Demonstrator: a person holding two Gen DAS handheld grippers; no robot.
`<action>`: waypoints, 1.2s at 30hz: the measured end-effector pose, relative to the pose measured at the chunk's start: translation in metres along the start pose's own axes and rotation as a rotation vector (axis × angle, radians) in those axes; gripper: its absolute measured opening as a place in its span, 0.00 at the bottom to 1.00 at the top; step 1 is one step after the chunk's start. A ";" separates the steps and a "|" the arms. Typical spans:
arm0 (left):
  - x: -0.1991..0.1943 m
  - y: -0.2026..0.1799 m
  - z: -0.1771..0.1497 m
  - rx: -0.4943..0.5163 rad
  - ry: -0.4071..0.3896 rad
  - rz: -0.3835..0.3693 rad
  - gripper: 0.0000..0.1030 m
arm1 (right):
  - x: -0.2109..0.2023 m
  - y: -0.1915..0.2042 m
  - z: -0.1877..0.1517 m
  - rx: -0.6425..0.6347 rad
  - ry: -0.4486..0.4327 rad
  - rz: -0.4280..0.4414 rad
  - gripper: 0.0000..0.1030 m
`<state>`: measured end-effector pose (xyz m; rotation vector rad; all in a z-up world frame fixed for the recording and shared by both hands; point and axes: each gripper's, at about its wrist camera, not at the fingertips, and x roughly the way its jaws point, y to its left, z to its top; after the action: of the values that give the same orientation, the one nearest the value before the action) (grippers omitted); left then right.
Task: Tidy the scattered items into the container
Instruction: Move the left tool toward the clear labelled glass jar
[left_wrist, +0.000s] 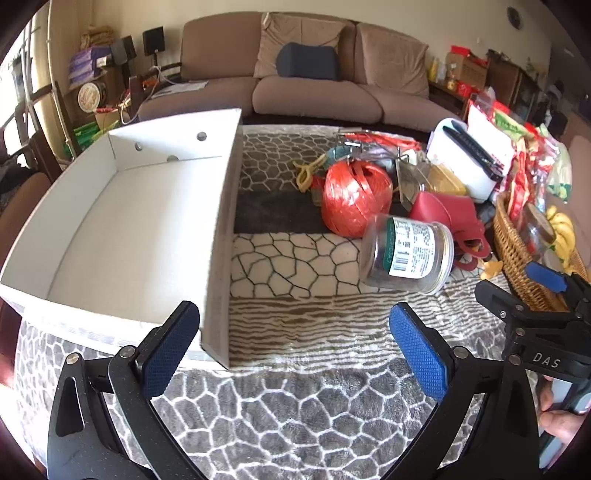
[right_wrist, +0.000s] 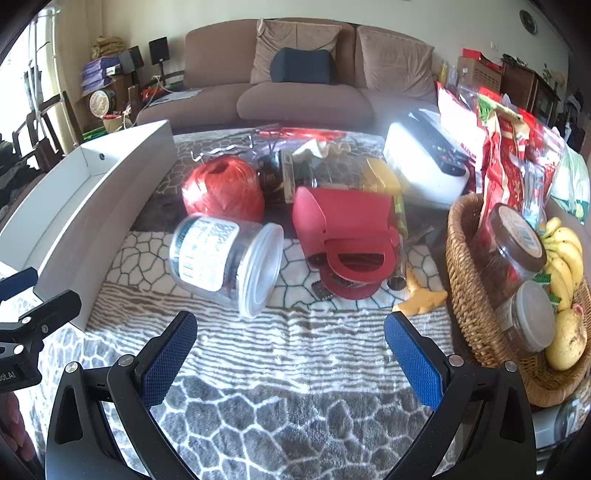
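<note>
I hold my 2 grippers side by side above the patterned cloth (right_wrist: 295, 369), both tipped down toward the clutter. My left gripper (left_wrist: 295, 350) has its jaws spread wide with nothing between them, and my right gripper (right_wrist: 290, 354) is the same: wide apart and empty. I judge this is a starting pose, since the white cardboard box (left_wrist: 122, 221) has nothing in it yet.

The box sits at 10 o'clock from my left gripper, its near corner just beside the left blue pad, so that hand is well placed to drop things in. From my right gripper the box wall shows at 10 o'clock, well apart.

The clear plastic jar (right_wrist: 225, 262) lies on its side at 11 o'clock from my right gripper, lid toward me, the nearest item to both hands. It is round and smooth, so I would expect it to roll if nudged. Just behind it is the orange twine ball (right_wrist: 221, 188), and to its right a red cardboard holder (right_wrist: 343, 229) lies tipped over.

At 2 o'clock a wicker basket (right_wrist: 465, 295) holds jars, bananas (right_wrist: 561, 254) and a pear (right_wrist: 567, 339); it crowds my right side. A white toaster (right_wrist: 424, 166) stands behind, among snack bags. Smaller things behind the twine are too jumbled to name.
</note>
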<state>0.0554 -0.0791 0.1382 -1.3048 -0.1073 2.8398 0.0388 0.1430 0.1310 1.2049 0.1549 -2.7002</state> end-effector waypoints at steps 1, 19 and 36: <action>-0.008 0.003 0.002 0.001 -0.012 0.006 1.00 | -0.008 0.003 0.004 -0.002 -0.010 0.003 1.00; -0.098 0.024 0.014 0.051 -0.109 0.076 1.00 | -0.112 0.052 0.030 -0.043 -0.119 0.034 1.00; -0.090 -0.021 0.018 0.089 -0.105 -0.028 1.00 | -0.122 -0.005 0.023 0.025 -0.121 -0.020 1.00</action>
<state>0.0995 -0.0633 0.2195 -1.1288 -0.0004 2.8529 0.1004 0.1587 0.2373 1.0483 0.1181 -2.7909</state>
